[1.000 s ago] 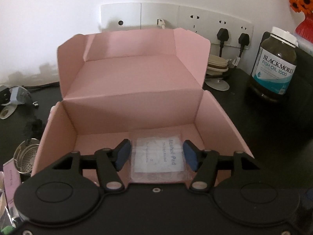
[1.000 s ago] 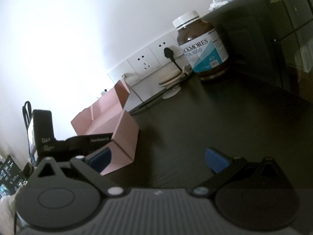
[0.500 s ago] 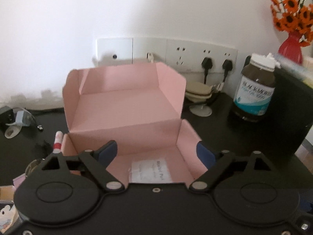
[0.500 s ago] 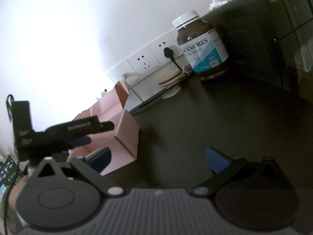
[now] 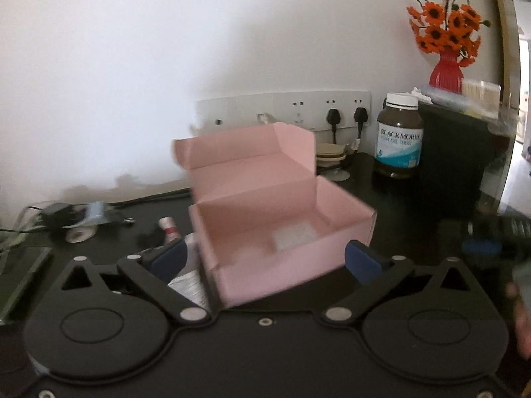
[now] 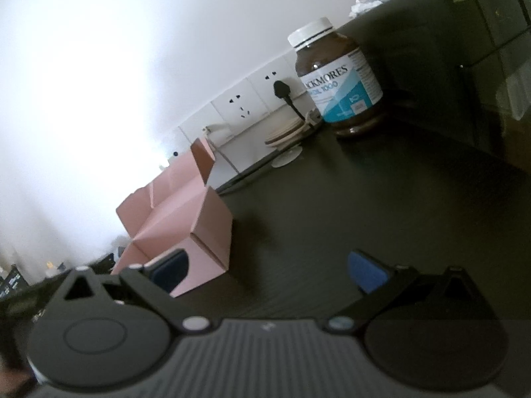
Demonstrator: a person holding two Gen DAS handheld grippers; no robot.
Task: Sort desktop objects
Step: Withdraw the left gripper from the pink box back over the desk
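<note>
Left gripper (image 5: 265, 260) jaws opening, nothing held. Wipe packet (image 5: 293, 237) lies in pink box (image 5: 298, 229) on desk (image 5: 398, 232). Right gripper (image 6: 268, 270) wide, empty. Next, approach small bottle (image 5: 167, 227) squarely.

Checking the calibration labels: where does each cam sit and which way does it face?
Left wrist: on the left hand-held gripper, whose jaws are opening with nothing between them, looking slightly down at the open pink box; a blurred hand at the right edge.
Right wrist: on the right hand-held gripper, tilted, open over the dark desk.
Shared: pink box, brown supplement bottle, wall sockets.
</note>
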